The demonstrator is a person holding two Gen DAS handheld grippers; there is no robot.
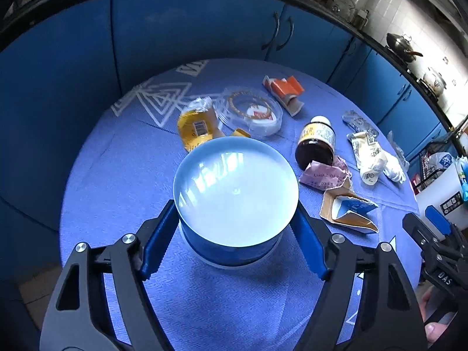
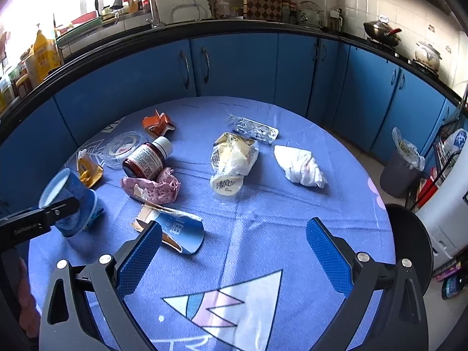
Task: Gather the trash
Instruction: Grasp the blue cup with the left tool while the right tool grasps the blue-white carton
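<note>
My left gripper point(image 1: 234, 234) is shut on a blue paper cup point(image 1: 235, 193), its pads pressing both sides; the cup is upright and looks empty, and it also shows in the right wrist view point(image 2: 70, 201). My right gripper point(image 2: 234, 251) is open and empty above the tablecloth. Trash lies on the round table point(image 2: 263, 234): a brown medicine bottle point(image 2: 147, 156), a crumpled pink wrapper point(image 2: 155, 188), a torn blue-and-white carton point(image 2: 175, 228), a cream wrapper point(image 2: 232, 161), a white tissue wad point(image 2: 299, 166), a blister pack point(image 2: 254, 128), an orange box point(image 2: 158, 124), a clear plastic lid point(image 2: 122, 146) and a yellow packet point(image 2: 87, 169).
Blue cabinets point(image 2: 234, 61) curve behind the table. A grey bin with a bag liner point(image 2: 402, 166) stands on the floor at the right, near a white appliance point(image 2: 444, 213). A black round stool point(image 2: 409, 245) sits at the table's right edge.
</note>
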